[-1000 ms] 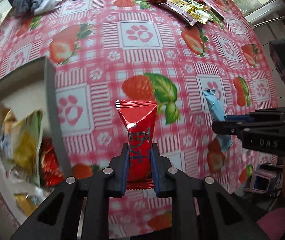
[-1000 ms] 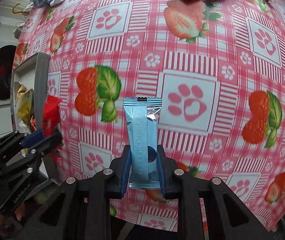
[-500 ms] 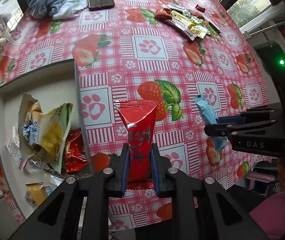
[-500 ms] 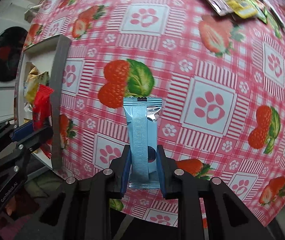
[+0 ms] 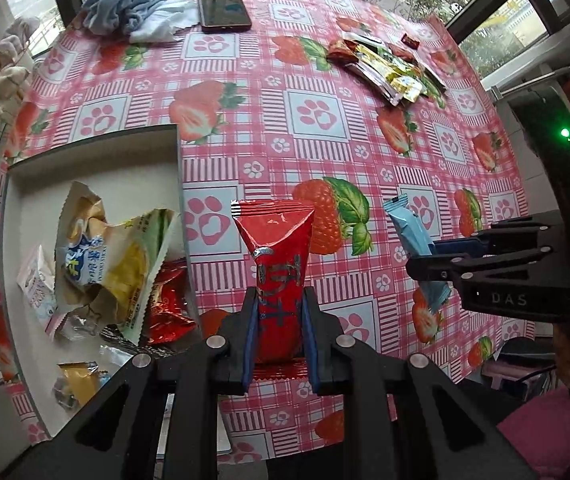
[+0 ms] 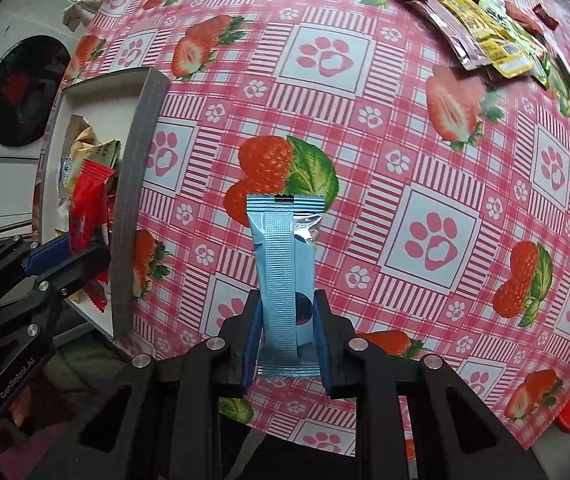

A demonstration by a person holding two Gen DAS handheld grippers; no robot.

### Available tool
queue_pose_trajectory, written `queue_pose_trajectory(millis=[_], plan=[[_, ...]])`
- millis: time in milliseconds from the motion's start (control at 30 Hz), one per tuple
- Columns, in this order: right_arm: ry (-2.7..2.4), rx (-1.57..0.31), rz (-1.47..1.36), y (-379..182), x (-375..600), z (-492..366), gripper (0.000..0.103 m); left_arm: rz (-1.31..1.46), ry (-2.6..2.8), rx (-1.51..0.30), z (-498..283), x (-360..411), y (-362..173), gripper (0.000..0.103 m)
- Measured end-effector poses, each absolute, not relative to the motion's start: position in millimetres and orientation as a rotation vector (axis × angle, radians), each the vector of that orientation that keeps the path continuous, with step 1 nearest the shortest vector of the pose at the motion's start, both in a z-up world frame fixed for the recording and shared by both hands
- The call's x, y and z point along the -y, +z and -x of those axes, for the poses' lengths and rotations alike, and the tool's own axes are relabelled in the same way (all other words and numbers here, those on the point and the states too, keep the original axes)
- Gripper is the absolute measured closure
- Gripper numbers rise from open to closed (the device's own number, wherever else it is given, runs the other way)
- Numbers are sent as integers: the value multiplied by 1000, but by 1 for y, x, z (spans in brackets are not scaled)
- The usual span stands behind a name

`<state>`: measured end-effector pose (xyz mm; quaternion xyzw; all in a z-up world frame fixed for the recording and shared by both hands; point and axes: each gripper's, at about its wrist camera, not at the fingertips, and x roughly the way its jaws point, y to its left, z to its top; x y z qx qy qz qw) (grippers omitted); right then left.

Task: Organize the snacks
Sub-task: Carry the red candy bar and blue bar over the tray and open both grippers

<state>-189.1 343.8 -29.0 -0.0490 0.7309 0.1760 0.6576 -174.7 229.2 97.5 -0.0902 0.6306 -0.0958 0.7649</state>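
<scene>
My left gripper [image 5: 279,312] is shut on a red snack packet [image 5: 279,256] and holds it upright above the table, just right of the grey-rimmed box [image 5: 179,184]. The box holds several snack packets [image 5: 117,264]. My right gripper [image 6: 287,320] is shut on a light blue snack bar [image 6: 283,264], held upright over the tablecloth. The right gripper and blue bar also show in the left wrist view [image 5: 417,236]. The left gripper with the red packet shows in the right wrist view [image 6: 85,208] beside the box wall [image 6: 133,184].
A pile of loose snack packets [image 5: 389,68] lies at the table's far right, also in the right wrist view [image 6: 485,36]. A phone [image 5: 223,10] and crumpled cloths [image 5: 125,6] lie at the far edge. The strawberry tablecloth [image 6: 405,160] covers the table.
Both grippers have pulled back and risen, so more of the table and box shows. The left gripper has moved nearer the box. Both packets stay gripped.
</scene>
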Motion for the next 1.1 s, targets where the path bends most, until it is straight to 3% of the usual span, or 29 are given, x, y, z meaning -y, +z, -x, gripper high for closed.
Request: queue_pose_trajectory(millis=[1100], plan=[[716,-1577,328,-8,-509,188,77,379,144,-1344,225,-352,89,81]])
